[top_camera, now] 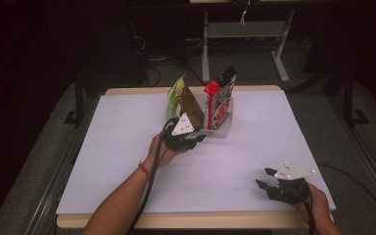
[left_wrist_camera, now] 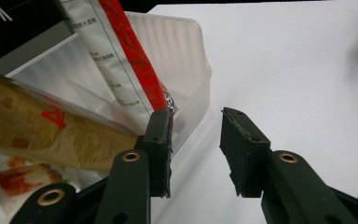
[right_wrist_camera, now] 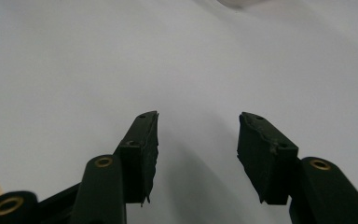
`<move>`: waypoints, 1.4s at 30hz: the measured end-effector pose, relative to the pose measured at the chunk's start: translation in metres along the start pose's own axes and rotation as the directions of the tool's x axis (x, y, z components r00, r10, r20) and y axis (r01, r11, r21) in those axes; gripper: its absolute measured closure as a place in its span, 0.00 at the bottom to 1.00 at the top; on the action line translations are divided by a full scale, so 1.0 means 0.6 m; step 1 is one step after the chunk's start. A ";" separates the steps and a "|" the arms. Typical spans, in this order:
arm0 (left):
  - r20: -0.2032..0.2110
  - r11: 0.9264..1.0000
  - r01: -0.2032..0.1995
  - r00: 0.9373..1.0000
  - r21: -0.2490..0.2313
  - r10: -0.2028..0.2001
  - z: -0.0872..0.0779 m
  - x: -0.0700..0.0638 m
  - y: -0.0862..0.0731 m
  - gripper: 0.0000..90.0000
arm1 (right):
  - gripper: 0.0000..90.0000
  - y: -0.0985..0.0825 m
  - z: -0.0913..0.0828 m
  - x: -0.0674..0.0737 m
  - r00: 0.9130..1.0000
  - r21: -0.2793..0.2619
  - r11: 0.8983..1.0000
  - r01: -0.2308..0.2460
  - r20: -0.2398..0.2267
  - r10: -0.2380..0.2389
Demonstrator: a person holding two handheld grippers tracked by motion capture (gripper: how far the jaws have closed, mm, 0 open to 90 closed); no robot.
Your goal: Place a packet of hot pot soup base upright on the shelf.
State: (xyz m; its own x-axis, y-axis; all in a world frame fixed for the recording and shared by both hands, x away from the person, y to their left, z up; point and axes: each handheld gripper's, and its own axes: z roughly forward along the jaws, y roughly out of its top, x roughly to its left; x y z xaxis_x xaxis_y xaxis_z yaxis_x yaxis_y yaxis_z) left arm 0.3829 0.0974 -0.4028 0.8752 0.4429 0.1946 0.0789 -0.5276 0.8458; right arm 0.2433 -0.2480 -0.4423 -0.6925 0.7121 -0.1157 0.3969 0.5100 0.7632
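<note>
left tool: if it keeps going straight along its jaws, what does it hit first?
Probably the clear plastic container: the left tool is open, its left jaw already at the container's near corner. The right jaw's path runs over bare white table. Depth is unclear.

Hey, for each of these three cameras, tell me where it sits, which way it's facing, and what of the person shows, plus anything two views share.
High view: above the person's side, facing forward and down on the table; both forearms, left gripper and right gripper show.
Left gripper view: on the left gripper, looking along its open jaws at the clear tub and red packet.
Right gripper view: on the right gripper, looking along its open jaws at bare table.
Shared: high and left gripper views both show tub and red packet.
</note>
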 end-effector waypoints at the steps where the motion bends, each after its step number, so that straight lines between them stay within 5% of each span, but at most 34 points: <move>1: -0.002 1.000 -0.002 1.000 0.004 0.002 -0.003 0.000 -0.001 0.69 | 0.53 0.000 0.000 0.000 1.000 0.002 1.000 0.000 0.000 0.000; 25: -0.047 1.000 0.018 0.999 0.009 -0.017 -0.140 0.003 -0.061 0.61 | 0.53 -0.002 -0.008 0.002 0.999 -0.010 1.000 0.016 0.029 -0.016; 42: -0.135 0.999 0.029 0.991 0.032 -0.024 -0.228 -0.003 -0.112 0.54 | 0.52 0.003 -0.013 0.006 0.998 -0.045 0.998 0.043 0.041 -0.041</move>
State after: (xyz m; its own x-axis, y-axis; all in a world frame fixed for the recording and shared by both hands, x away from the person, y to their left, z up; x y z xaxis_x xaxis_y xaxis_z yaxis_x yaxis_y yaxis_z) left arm 0.3105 0.2314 -0.3921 0.8005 0.5494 0.2395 0.1195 -0.5379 0.8345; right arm 0.2367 -0.2481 -0.4361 -0.6832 0.7095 -0.1731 0.3387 0.5179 0.7855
